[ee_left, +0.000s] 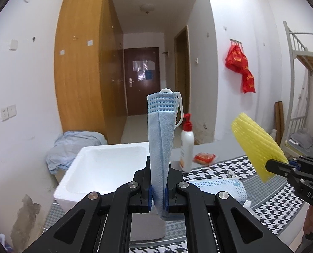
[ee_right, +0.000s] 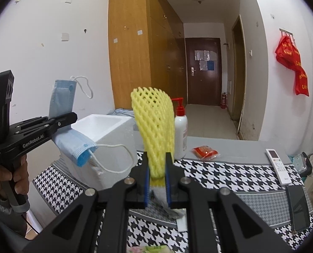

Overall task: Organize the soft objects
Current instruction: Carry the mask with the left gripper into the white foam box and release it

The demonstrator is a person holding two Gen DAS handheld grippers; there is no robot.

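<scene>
Mask (ee_left: 160, 139) clamped upright in left gripper (ee_left: 158, 191) fingers, above foam box (ee_left: 97, 168); yellow net (ee_right: 154, 130) clamped in right gripper (ee_right: 157, 186) fingers, over counter (ee_right: 230, 175).

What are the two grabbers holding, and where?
The left hand-held gripper pinches a folded blue face mask near its lower end. The right hand-held gripper pinches a yellow foam net sleeve at its bottom.

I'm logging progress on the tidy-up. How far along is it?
Nothing is visibly in the white foam box yet. The left gripper holds a blue face mask; the right gripper holds the yellow foam net. Another mask remains on the table.
</scene>
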